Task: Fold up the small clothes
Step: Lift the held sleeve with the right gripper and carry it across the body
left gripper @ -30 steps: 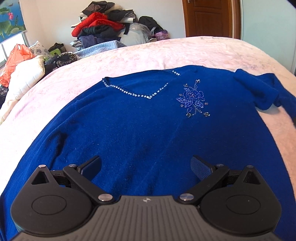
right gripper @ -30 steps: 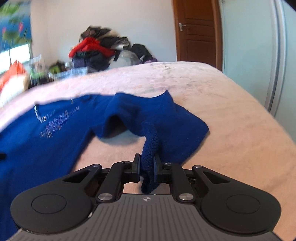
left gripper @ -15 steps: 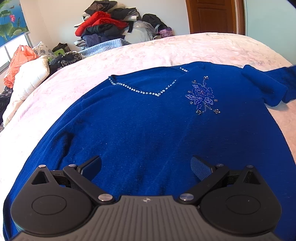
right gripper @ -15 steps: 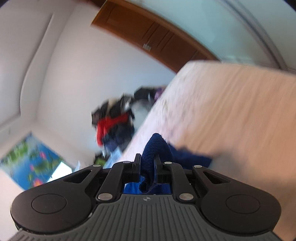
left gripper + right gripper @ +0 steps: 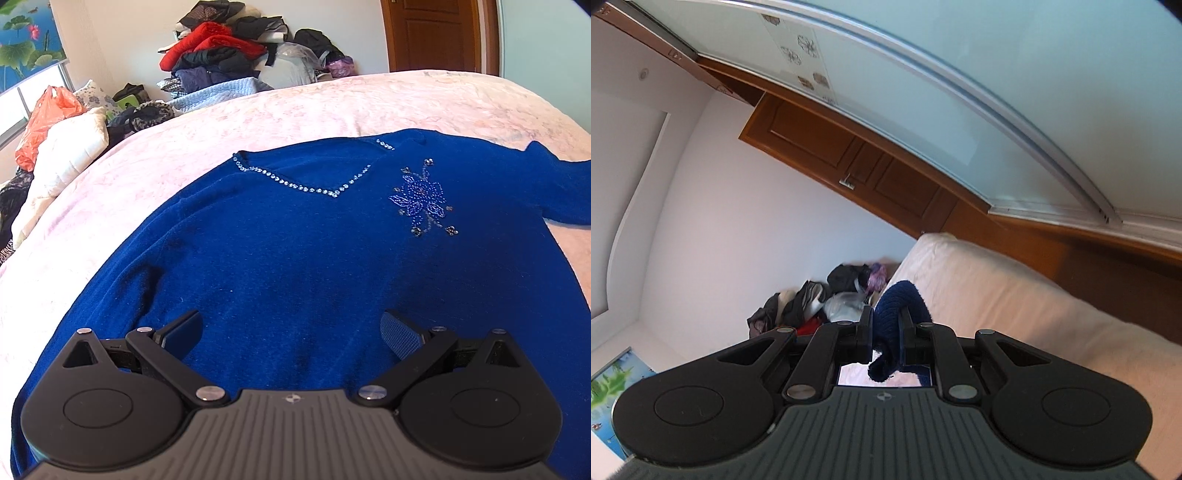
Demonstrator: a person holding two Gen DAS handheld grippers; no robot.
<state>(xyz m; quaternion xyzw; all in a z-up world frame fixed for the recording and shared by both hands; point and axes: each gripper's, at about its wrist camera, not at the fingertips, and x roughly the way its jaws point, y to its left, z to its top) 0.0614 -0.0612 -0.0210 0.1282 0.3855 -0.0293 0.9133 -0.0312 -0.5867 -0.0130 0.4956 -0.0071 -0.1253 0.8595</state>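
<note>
A dark blue sweater (image 5: 295, 258) with a beaded neckline and a bead flower (image 5: 423, 201) lies flat, front up, on the pink bed cover (image 5: 332, 99). My left gripper (image 5: 291, 328) hovers open over its lower body, nothing between the fingers. The sweater's right sleeve (image 5: 561, 192) stretches off to the right edge of the left wrist view. In the right wrist view my right gripper (image 5: 886, 332) is shut on the bunched blue sleeve (image 5: 899, 299), rolled sideways and lifted off the bed (image 5: 1015, 295).
A heap of clothes (image 5: 229, 48) is stacked against the far wall, also seen as clothes (image 5: 820, 302) in the right wrist view. An orange bag (image 5: 44, 122) and white bedding (image 5: 62, 162) lie at the left. A wooden door (image 5: 436, 33) and sliding wardrobe panels (image 5: 960, 92) stand behind.
The right gripper has carried the sleeve outward and rolled strongly, so its view tilted up to the wall and wardrobe. The sleeve, folded before, now lies stretched to the right. The left gripper barely moved.
</note>
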